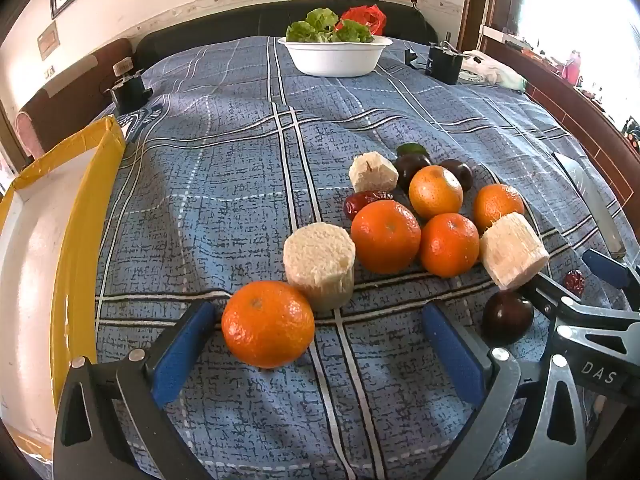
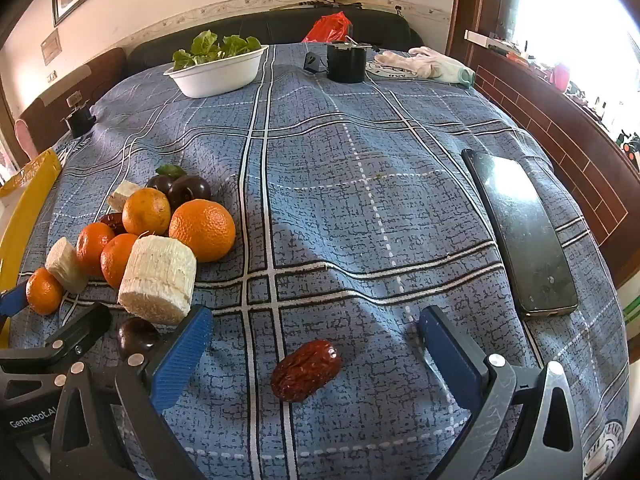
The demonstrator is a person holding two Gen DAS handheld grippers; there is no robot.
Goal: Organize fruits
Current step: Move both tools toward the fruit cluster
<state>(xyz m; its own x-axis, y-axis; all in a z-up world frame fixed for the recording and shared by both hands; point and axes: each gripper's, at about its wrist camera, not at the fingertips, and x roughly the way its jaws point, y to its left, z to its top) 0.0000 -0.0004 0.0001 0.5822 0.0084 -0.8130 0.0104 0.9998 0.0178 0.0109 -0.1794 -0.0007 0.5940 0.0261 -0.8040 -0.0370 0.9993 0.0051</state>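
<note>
Blue plaid cloth (image 1: 240, 152) covers the table under a cluster of fruit: tangerines (image 1: 386, 236), pale peeled sugarcane chunks (image 1: 320, 266), dark plums (image 1: 412, 166) and a red date (image 1: 366, 202) lie touching one another. The left gripper (image 1: 320, 356) hangs with its blue-padded jaws spread wide; the nearest tangerine (image 1: 267, 323) sits between them, just beside the left pad, unpinched. A yellow-edged tray (image 1: 86, 216) lies to the left. The right gripper (image 2: 316, 354) is equally spread, with a single wrinkled jujube (image 2: 306, 370) lying loose on the cloth between its pads. A black phone (image 2: 520, 236) rests further right, and a white bowl of lettuce (image 2: 218, 72) stands at the far edge.
</note>
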